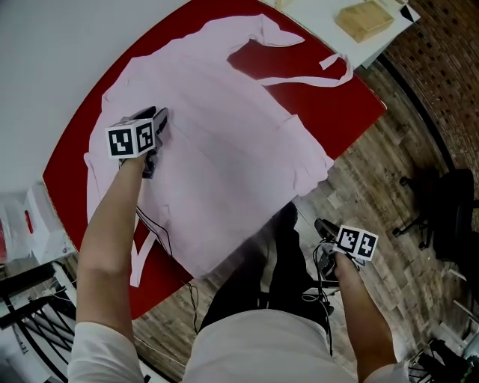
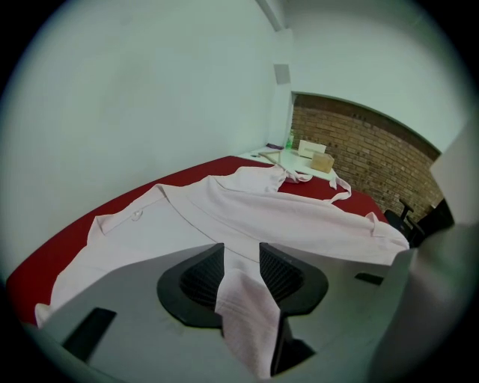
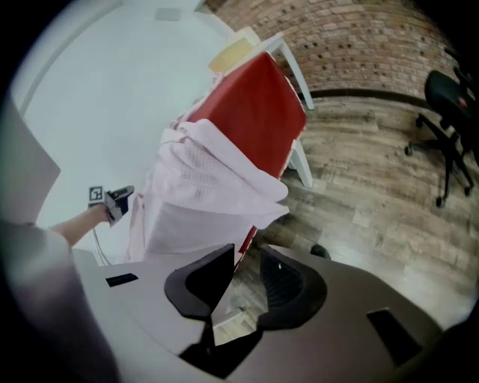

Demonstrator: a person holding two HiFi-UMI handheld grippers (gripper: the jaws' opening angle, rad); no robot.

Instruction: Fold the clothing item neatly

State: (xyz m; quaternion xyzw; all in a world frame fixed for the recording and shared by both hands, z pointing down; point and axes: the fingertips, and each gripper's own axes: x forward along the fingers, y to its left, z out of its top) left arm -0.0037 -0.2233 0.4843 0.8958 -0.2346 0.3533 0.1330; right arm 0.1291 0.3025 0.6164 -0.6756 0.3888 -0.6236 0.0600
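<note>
A pale pink garment (image 1: 224, 142) lies spread over the red table (image 1: 337, 97), its near hem hanging over the table's front edge. My left gripper (image 1: 159, 123) rests on the garment's left part. In the left gripper view its jaws stand apart (image 2: 241, 250) with a loose fold of the pink cloth (image 2: 243, 299) lying in the gap, the rest of the garment (image 2: 284, 217) spread beyond. My right gripper (image 1: 323, 226) hangs off the table above the wooden floor, open (image 3: 247, 258), nothing between its fingers. The right gripper view shows the garment's hanging edge (image 3: 202, 187) just ahead.
A white side table (image 1: 329, 26) carries a tan box (image 1: 364, 19) at the far right. A black office chair (image 1: 449, 209) stands on the wood floor (image 1: 374, 187). White bags (image 1: 22, 221) and black cables sit at the left. The person's dark trouser legs (image 1: 269, 277) are at the table's front edge.
</note>
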